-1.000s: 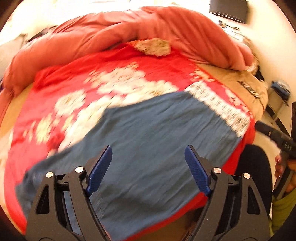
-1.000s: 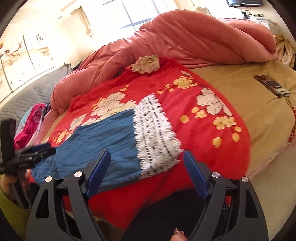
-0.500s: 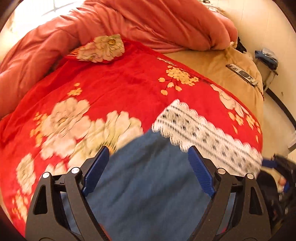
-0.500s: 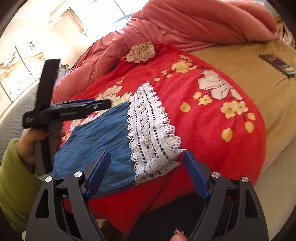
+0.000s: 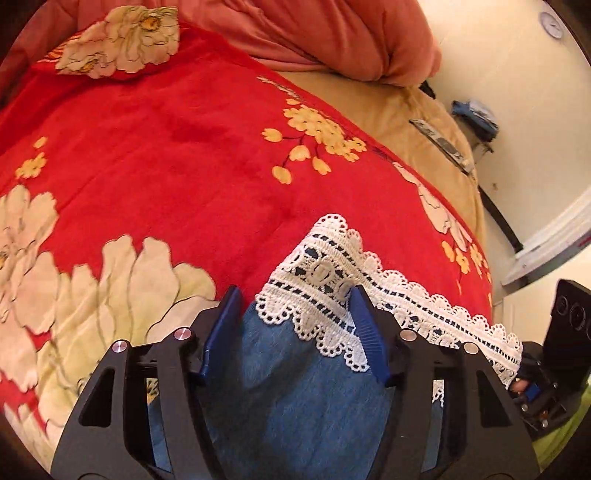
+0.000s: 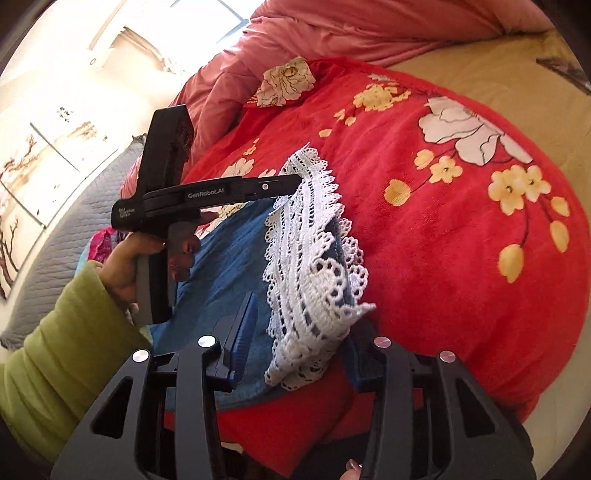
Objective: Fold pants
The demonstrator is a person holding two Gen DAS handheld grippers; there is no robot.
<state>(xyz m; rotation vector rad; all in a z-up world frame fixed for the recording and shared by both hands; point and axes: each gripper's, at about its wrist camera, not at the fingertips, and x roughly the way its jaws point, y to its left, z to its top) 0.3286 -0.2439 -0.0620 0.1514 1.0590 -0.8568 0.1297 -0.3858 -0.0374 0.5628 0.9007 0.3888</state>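
Pants (image 5: pixel 295 387), blue denim with a white lace hem (image 6: pixel 314 258), lie at the near edge of a bed on a red floral blanket (image 5: pixel 184 147). The left gripper (image 5: pixel 295 328) and right gripper (image 6: pixel 299 339) each straddle the hem; their fingers have just been closing, but whether they pinch it I cannot tell. Behind, a pink duvet (image 6: pixel 351 29), a tan sheet (image 6: pixel 498 74) and cream walls (image 5: pixel 517 92).

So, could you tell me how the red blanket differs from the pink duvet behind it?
The red blanket is printed with white and yellow flowers; the pink duvet is plain. The red blanket lies spread out under the pants; the pink duvet is bunched in a heap at the far side. Both lie on the bed.
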